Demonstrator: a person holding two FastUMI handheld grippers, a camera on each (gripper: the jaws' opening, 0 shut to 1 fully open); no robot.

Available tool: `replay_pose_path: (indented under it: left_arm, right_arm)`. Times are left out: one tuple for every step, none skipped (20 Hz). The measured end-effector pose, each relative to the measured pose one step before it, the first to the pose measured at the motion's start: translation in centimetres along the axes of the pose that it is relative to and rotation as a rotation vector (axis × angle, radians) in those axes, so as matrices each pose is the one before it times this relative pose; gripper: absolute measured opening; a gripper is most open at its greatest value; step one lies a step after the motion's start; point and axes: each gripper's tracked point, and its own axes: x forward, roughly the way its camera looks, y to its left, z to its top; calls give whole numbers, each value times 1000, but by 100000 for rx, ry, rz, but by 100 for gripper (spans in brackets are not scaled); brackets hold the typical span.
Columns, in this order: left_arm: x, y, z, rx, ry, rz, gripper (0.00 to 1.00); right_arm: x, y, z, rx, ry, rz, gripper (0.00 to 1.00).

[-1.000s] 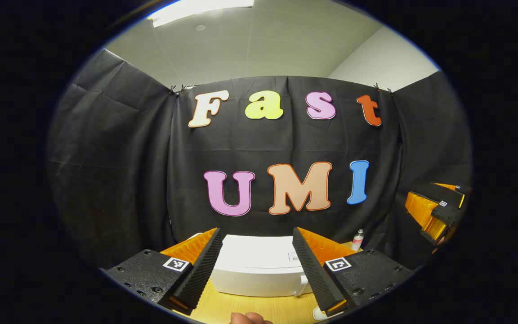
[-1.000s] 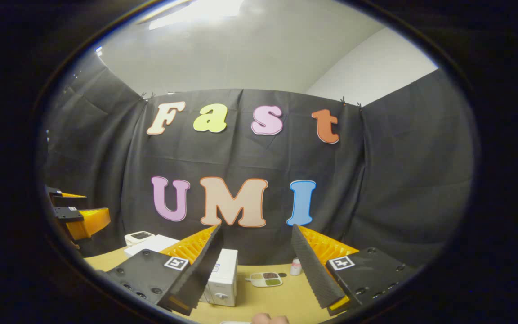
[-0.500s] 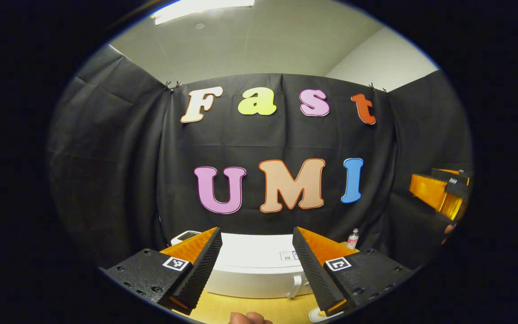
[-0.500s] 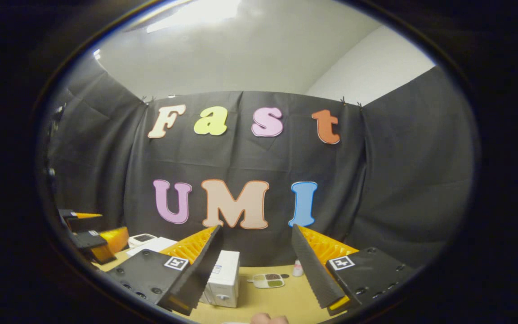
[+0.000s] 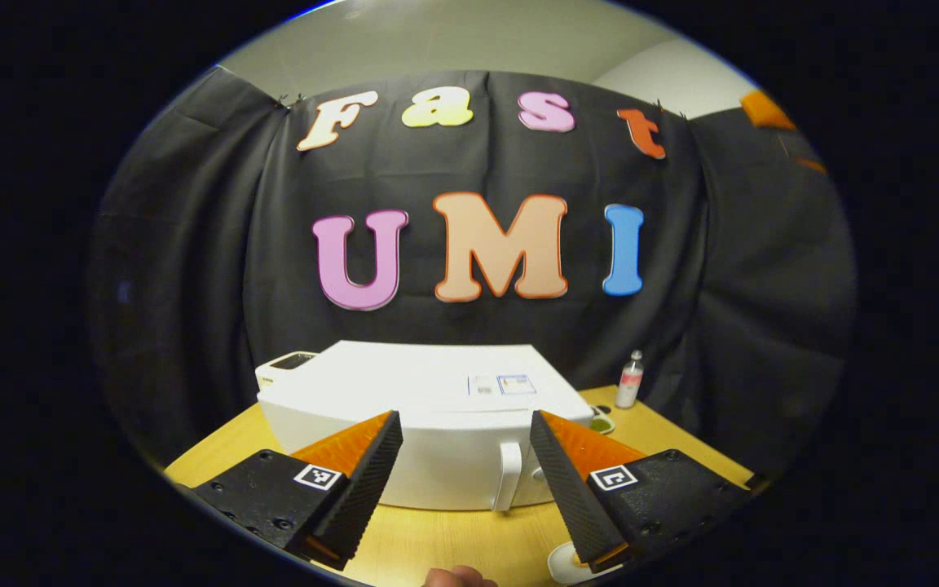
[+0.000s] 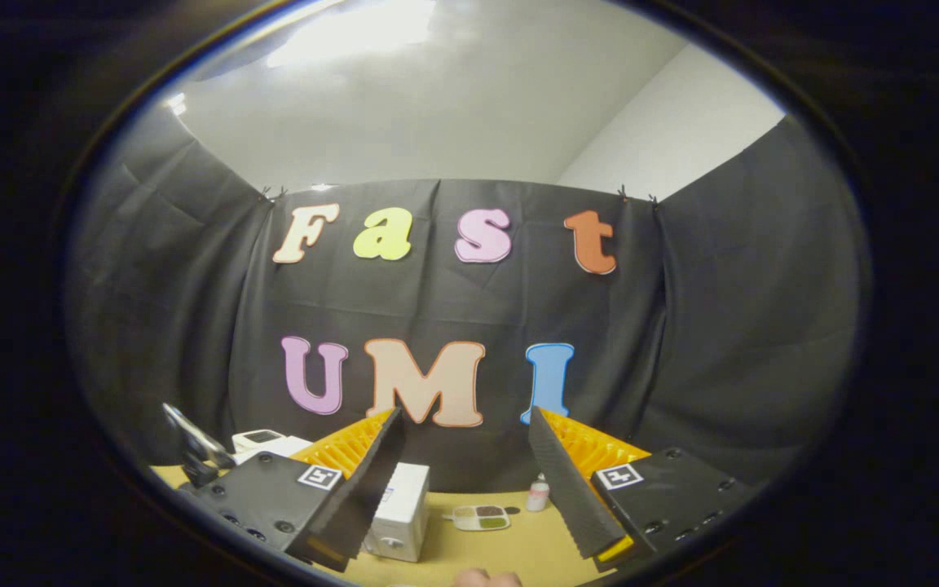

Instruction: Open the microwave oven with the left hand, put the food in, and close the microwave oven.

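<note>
The white microwave (image 5: 429, 408) stands shut on the wooden table (image 5: 445, 542), its vertical handle (image 5: 509, 477) on the right of the door. My left gripper (image 5: 465, 481) is open just in front of the door, and the handle appears between its fingers without touching them. In the right gripper view the microwave (image 6: 400, 509) sits lower left, with a small compartment tray of food (image 6: 482, 516) on the table beside it. My right gripper (image 6: 465, 489) is open and empty, held well above the table. An orange part of the right gripper (image 5: 763, 110) appears at the upper right.
A small bottle (image 5: 629, 379) stands right of the microwave, near a greenish dish (image 5: 600, 424). A white device (image 5: 290, 363) sits behind the microwave's left corner. A white plate edge (image 5: 567, 564) lies under my left gripper's right finger. Black cloth walls close in the table.
The left gripper has dropped and tilted down toward the microwave, which now looms larger with its handle between the fingers. The right gripper has stayed high, tilting slightly upward.
</note>
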Motion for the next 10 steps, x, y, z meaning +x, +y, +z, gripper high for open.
replay_pose_path:
  left_arm:
    - [762, -722, -2343, -274, 4464, -587, 95]
    - [979, -740, -2003, -494, 3714, -732, 95]
    - [858, -494, -2205, -506, 4895, 525, 95]
    - [736, -324, -1452, -140, 3466, 162, 95]
    - [840, -249, -932, 310, 2556, 233, 95]
    - [882, -154, -853, 696, 2037, 578, 95]
    - [768, 19, -422, 879, 1031, 641, 95]
    - [769, 73, -465, 349, 1629, 592, 95]
    - [719, -65, -491, -24, 2573, 260, 95]
    - [593, -51, -527, -255, 1524, -130, 95]
  right_arm:
    - [-3, -406, 45, -489, -724, 280, 96]
    - [-51, -402, 97, 137, -598, 453, 96]
    - [-59, -486, -130, 211, -76, 81, 96]
    - [70, -385, 2, -207, -207, -28, 96]
    - [-52, -452, 81, -643, -577, -196, 96]
    - [-45, -478, -23, -927, -234, -213, 96]
    - [73, -326, -146, -919, 111, 6, 96]
    - [103, -307, -87, -635, 255, -113, 97]
    - [-61, -319, -301, -203, 332, -122, 96]
    - [-9, -143, -173, 60, 339, -157, 96]
